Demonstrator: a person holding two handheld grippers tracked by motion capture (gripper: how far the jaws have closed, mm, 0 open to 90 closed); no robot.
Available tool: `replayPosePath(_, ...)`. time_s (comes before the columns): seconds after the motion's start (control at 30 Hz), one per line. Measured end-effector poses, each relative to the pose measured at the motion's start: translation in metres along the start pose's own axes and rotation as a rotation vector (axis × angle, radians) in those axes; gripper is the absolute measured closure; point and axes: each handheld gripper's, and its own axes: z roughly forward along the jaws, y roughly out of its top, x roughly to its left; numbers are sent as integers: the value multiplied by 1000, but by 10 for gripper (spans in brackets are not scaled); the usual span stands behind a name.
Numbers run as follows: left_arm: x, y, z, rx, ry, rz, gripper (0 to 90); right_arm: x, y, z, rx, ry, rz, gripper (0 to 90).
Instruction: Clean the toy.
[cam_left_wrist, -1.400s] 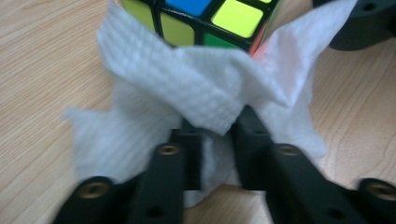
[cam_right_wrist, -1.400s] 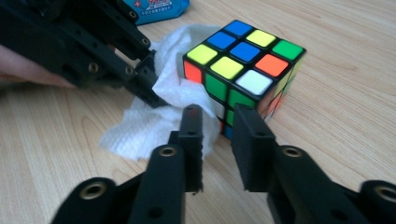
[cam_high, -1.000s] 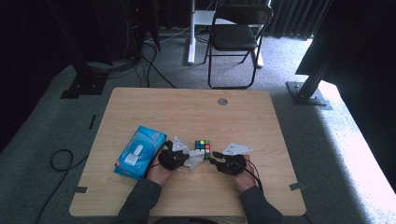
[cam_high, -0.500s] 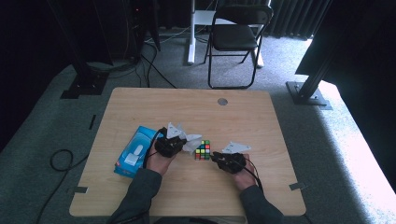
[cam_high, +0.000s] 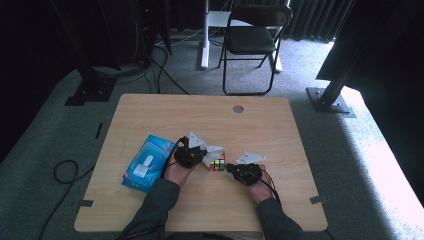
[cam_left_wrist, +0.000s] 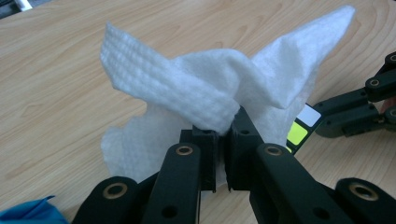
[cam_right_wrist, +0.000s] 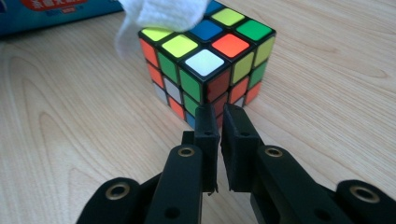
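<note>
Gripping a white tissue in your left gripper, you have its jaws clamped on a bunched fold of the sheet, whose loose corners flare up on either side of the pinch. Take the puzzle cube as your landmark: seen from the high view it sits on the wooden table, nearer your edge than the far one, and the tissue hangs just above and to the left of it, draping over the cube's top. In the right gripper view that same tissue touches the far squares of the cube's upper face.

Your right gripper sits just on your side of the cube, its tips touching or almost touching the cube's near vertical edge. Its jaws have just been closing and now stand together with only a thin slit between them and nothing held. From above, your right gripper lies immediately right of the cube and your left gripper immediately left of it, so the cube stands between the two.

Left of the cube, beyond your left hand, a blue tissue pack lies flat on the table, well clear of the cube. Far beyond the cube, past the table's back edge, a folding chair stands on the grey floor.
</note>
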Motion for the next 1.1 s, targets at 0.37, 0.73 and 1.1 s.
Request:
replayPosePath(0.37,0,5,4,-6,0,-13,843,6,2,2,-12,44,-19,754)
replayPosePath(0.73,-3,7,9,5,-9,-6,840,12,3,9,1,32,-21,610)
replayPosePath(1.1,-6,8,13,20,-21,5,840,6,4,13,-19,-40,26,295)
